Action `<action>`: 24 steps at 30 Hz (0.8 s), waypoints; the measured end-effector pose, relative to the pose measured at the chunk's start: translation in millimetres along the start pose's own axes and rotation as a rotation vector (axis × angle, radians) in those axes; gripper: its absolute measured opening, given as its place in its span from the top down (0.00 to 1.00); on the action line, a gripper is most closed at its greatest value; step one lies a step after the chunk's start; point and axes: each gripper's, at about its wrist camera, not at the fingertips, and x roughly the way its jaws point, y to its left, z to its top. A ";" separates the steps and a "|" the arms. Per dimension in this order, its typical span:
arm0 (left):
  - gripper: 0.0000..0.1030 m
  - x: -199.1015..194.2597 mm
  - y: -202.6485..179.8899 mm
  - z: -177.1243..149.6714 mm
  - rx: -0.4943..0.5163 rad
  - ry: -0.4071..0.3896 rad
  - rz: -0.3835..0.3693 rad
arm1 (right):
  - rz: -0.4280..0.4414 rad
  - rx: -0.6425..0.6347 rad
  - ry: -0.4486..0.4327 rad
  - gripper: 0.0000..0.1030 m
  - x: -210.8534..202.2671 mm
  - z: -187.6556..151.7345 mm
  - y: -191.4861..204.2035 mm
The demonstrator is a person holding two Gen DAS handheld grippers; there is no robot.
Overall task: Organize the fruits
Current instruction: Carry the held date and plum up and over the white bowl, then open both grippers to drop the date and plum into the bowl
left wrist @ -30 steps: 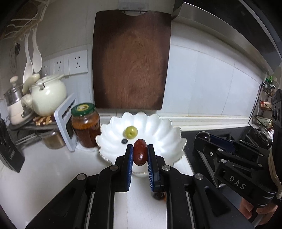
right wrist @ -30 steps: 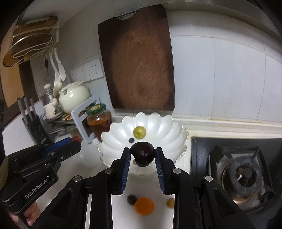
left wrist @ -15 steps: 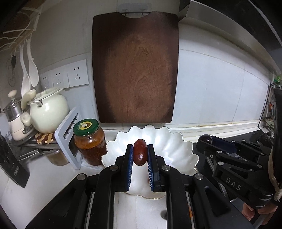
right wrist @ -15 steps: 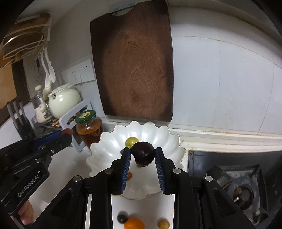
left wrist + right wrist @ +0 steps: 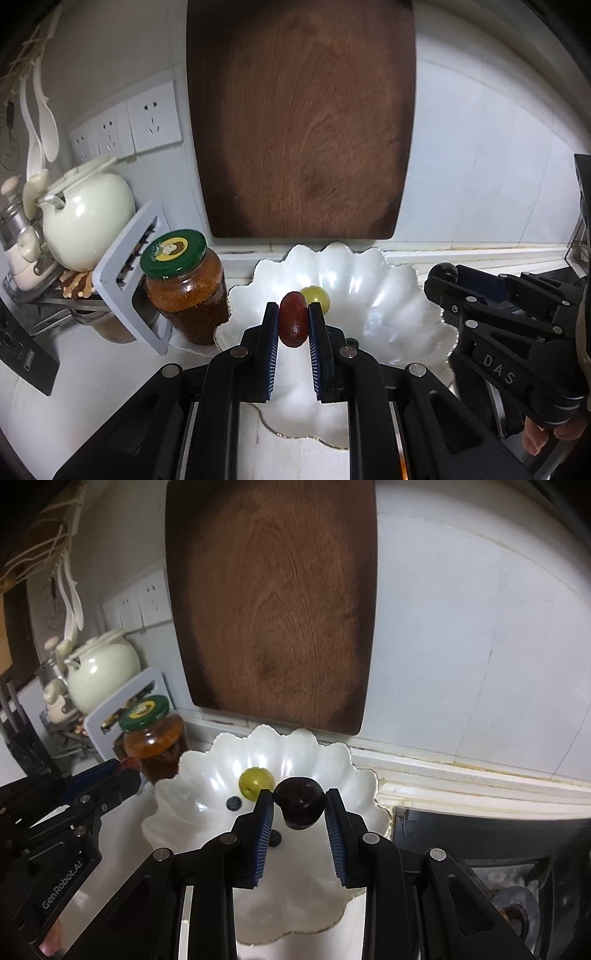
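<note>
Left gripper (image 5: 292, 320) clamps a red date (image 5: 293, 319) over the bowl (image 5: 399, 295) | right gripper (image 5: 299, 806) clamps a dark plum (image 5: 299, 805) near the bowl's right rim | I lower both beside the green fruit (image 5: 255, 783), then part the jaws low so neither rolls out

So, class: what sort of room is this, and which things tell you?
Most likely a home kitchen: a wooden cutting board leans against the tiled wall, a gas stove burner is set in the counter, and a teapot stands nearby.

Glossy pearly bowl (image 5: 388, 295); matt wooden cutting board (image 5: 303, 118)
</note>
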 end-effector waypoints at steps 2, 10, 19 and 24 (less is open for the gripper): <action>0.84 10.6 0.6 1.7 -0.002 0.023 0.000 | 0.007 0.003 0.021 0.71 9.6 1.7 -1.6; 0.84 53.3 -2.3 9.7 -0.008 0.122 -0.006 | 0.025 0.009 0.114 0.71 48.2 6.3 -5.6; 0.82 84.6 -6.4 8.2 -0.003 0.194 0.011 | 0.033 0.002 0.176 0.70 73.7 7.1 -7.9; 0.50 90.0 -4.0 5.8 -0.025 0.216 0.003 | 0.033 0.016 0.206 0.56 80.6 5.5 -10.9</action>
